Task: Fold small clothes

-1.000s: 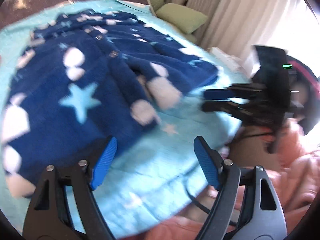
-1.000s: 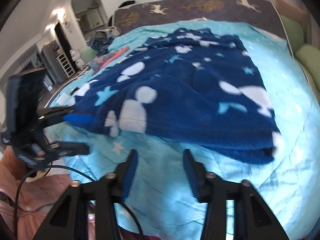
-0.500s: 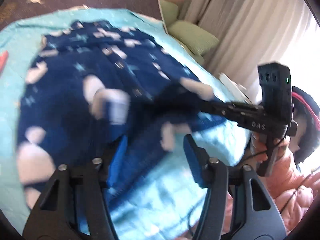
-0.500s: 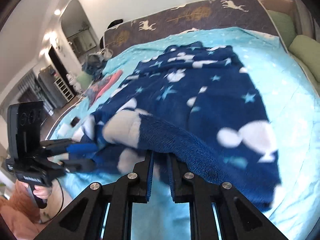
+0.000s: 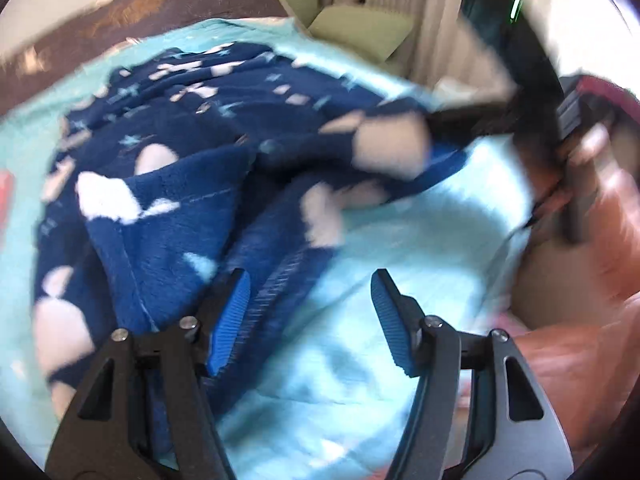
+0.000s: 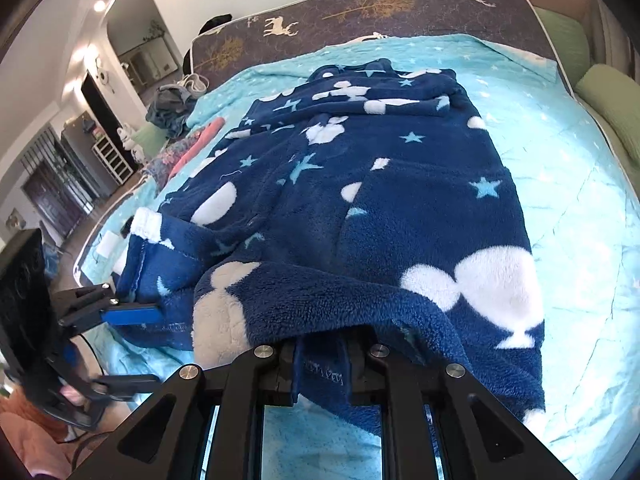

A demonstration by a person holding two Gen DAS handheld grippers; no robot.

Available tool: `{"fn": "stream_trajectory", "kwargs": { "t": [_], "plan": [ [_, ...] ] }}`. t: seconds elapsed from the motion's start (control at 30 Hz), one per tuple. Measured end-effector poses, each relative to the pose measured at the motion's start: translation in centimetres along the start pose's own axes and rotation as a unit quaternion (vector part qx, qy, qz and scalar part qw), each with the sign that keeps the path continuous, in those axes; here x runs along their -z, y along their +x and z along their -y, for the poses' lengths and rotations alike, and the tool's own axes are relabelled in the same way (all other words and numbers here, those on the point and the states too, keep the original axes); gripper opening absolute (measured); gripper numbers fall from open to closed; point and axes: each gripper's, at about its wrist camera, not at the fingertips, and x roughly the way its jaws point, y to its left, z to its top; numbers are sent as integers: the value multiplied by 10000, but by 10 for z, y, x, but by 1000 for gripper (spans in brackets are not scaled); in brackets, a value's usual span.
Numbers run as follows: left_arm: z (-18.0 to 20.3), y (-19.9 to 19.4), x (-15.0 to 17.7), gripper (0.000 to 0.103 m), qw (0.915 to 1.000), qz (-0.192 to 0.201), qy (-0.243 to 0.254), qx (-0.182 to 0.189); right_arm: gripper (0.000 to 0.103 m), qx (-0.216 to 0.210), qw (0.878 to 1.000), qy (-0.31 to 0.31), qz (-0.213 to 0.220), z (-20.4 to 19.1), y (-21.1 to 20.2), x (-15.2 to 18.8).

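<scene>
A navy fleece garment (image 6: pixel 400 200) with white shapes and pale stars lies spread on the turquoise bedspread (image 6: pixel 580 200). My right gripper (image 6: pixel 320 364) has the garment's near hem between its jaws and holds that edge up off the bed; the jaws are opening slightly. In the left wrist view the garment (image 5: pixel 180 220) is bunched, and the right gripper (image 5: pixel 460 124) shows as a blur at its far corner. My left gripper (image 5: pixel 310 280) stands open over the bedspread (image 5: pixel 400 240), its left pad beside the hem. From the right wrist view the left gripper (image 6: pixel 136 348) sits at the garment's left edge.
Green pillows (image 6: pixel 612 100) line the bed's right side. A heap of other clothes (image 6: pixel 172 108) and a pink garment (image 6: pixel 200 140) lie at the far left. The deer-print headboard (image 6: pixel 360 4) closes the far end. A person's orange sleeve (image 5: pixel 580 360) is at the near edge.
My right gripper closed on the near hem and lifted it, bunching the fleece. My left gripper narrowed a little and swung toward the garment's left hem.
</scene>
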Motion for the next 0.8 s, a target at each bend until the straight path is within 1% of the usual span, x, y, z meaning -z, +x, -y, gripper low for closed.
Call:
{"fn": "stream_trajectory", "kwargs": {
  "t": [0.03, 0.1, 0.13, 0.17, 0.2, 0.23, 0.3, 0.37, 0.43, 0.5, 0.53, 0.6, 0.63, 0.7, 0.73, 0.77, 0.8],
  "plan": [
    [3, 6, 1, 64, 9997, -66, 105, -202, 20, -19, 10000, -53, -17, -2, -1, 0],
    [4, 11, 2, 64, 9994, -15, 194, -273, 31, -41, 9999, -153, -48, -5, -3, 2],
    [2, 9, 1, 55, 9995, 59, 174, -264, 33, -8, 9998, -210, -58, -7, -4, 4],
    [-2, 7, -1, 42, 9996, 109, 124, -246, 39, 28, 9996, -261, -59, -8, -5, 6],
    [-6, 6, -3, 14, 9998, 104, 52, -166, 43, 56, 9995, -306, -56, -9, -7, 8],
    [-15, 5, -6, 13, 9999, 95, -123, -20, 44, 71, 9992, -378, -53, -11, -9, 12],
    [-31, 0, -10, 11, 9981, 217, -514, 246, 46, 72, 9984, -559, -64, -15, -12, 18],
    [-43, -7, -11, 10, 9955, 326, -776, 429, 48, 246, 9949, -967, -158, -26, -10, 27],
    [-48, -12, -12, 9, 9925, 437, -930, 669, 49, 538, 9873, -1474, -257, -40, -5, 36],
    [-49, -21, -11, 4, 9893, 582, -999, 892, 50, 750, 9782, -1910, -315, -54, 2, 43],
    [-49, -24, -12, 4, 9881, 636, -1007, 974, 50, 902, 9726, -2118, -334, -61, 8, 45],
    [-46, -27, -13, 4, 9872, 707, -969, 1050, 51, 1166, 9636, -2382, -340, -67, 19, 47],
    [-44, -26, -12, 4, 9884, 696, -917, 986, 52, 1233, 9602, -2487, -319, -68, 25, 48],
    [-43, -21, -11, 4, 9901, 594, -905, 897, 52, 1229, 9604, -2497, -162, -65, 30, 44],
    [-44, -18, -10, 4, 9903, 532, -926, 890, 52, 1281, 9622, -2404, -68, -62, 30, 40],
    [-44, -15, -9, 4, 9905, 477, -943, 880, 39, 1315, 9649, -2273, 5, -58, 30, 35],
    [-43, -11, -7, 5, 9909, 419, -947, 864, 14, 1315, 9670, -2182, 37, -56, 29, 32]
  ]
}}
